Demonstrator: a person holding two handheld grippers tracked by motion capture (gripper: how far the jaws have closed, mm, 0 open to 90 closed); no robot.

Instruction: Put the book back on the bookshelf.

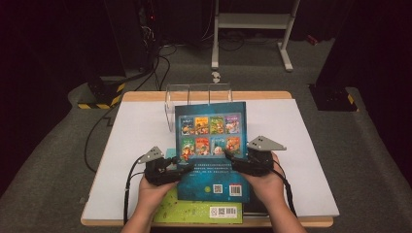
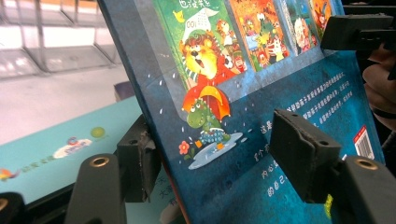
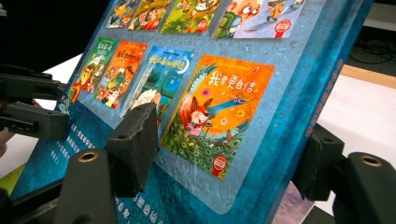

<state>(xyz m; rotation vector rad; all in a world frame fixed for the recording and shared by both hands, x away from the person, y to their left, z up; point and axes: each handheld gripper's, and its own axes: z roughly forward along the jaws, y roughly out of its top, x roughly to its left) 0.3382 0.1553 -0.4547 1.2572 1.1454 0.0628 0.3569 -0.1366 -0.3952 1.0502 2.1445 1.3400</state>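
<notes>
while i hold the blue book (image 1: 212,145) tilted up over the tabletop's near edge, the left tool (image 1: 187,167) and right tool (image 1: 232,162) each pinch a side edge; it's stiff, light, glossy, so i'd grip mid-edge.

Both forearms come in from the near edge. The left tool (image 1: 182,167) and the right tool (image 1: 231,162) point inward toward each other, each held in a hand, jaws partly spread and clamped on something thin between them.
</notes>
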